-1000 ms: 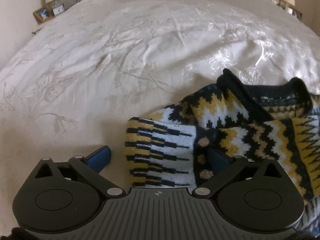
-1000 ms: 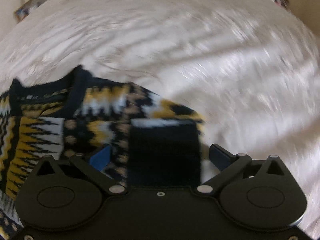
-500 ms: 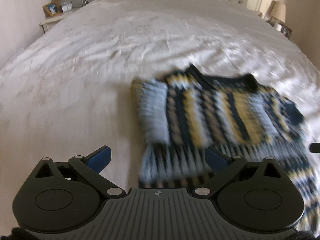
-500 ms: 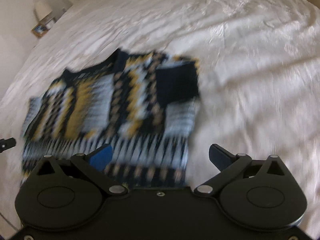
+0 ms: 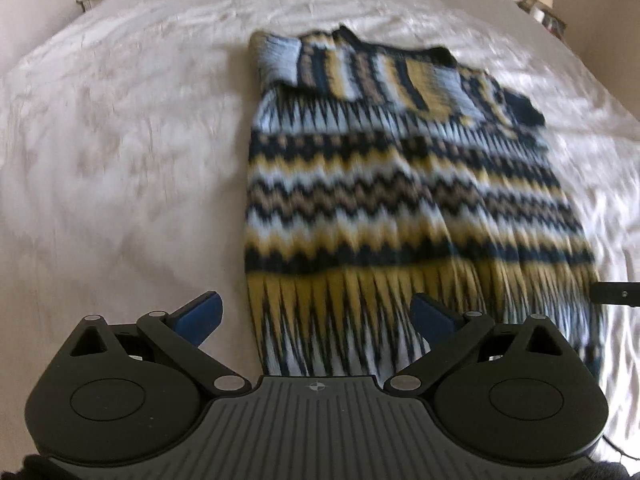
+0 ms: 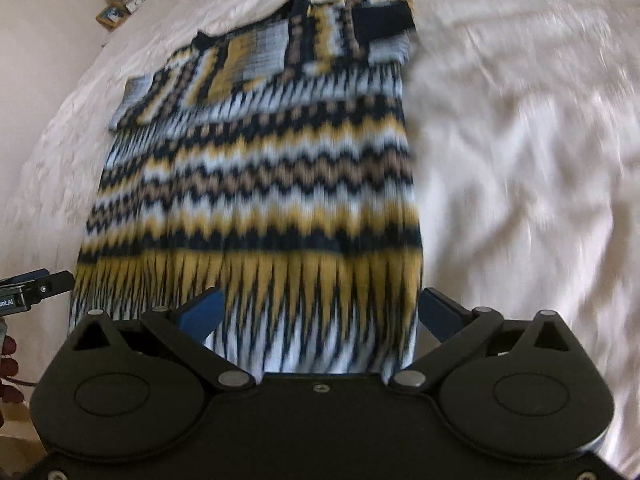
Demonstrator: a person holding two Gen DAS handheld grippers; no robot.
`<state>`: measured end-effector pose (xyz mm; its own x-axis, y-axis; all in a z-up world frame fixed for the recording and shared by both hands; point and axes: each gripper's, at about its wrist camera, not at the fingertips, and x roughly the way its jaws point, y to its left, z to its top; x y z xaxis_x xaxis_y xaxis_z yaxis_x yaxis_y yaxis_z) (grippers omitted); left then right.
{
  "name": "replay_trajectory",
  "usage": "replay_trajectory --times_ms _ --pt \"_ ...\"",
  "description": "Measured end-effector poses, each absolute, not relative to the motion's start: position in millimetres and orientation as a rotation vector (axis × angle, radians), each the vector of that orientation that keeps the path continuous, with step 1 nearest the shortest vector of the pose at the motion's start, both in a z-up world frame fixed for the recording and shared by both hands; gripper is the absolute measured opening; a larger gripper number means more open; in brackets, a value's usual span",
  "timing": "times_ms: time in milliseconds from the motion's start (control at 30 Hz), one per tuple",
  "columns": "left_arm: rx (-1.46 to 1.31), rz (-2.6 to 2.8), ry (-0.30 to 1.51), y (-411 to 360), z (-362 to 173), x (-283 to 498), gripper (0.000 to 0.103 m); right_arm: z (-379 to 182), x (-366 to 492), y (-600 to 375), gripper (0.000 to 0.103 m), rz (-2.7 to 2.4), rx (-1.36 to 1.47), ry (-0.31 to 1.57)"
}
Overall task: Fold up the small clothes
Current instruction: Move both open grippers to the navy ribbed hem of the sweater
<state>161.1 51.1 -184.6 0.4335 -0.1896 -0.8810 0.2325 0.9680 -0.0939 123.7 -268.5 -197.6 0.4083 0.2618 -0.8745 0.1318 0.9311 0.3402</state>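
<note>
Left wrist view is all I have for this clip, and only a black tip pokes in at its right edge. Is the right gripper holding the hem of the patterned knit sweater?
Observer: No. The right gripper is open. Its blue pads straddle the right part of the hem of the navy, yellow and white zigzag knit sweater and clamp nothing.
Operator: Is its outer pad over fabric?
Observer: No. That pad is just past the sweater's right edge, over the white embroidered bedspread.
Operator: And my left gripper, seen from that side?
Observer: The left gripper shows by the hem's left corner. Whether it touches the knit cannot be judged.
</note>
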Motion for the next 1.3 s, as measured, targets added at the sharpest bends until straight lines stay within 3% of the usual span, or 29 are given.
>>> replay_trajectory --times_ms 433,1300 --pt "0.099 -0.352 1.153 50.2 -196.8 100.8 0.102 -210.3 64.0 -257.3 0.102 0.117 0.415 1.204" --pt "-0.018 -0.301 1.216 57.7 -252.6 137.7 0.102 -251.8 79.7 -261.6 0.103 0.076 0.52 1.151"
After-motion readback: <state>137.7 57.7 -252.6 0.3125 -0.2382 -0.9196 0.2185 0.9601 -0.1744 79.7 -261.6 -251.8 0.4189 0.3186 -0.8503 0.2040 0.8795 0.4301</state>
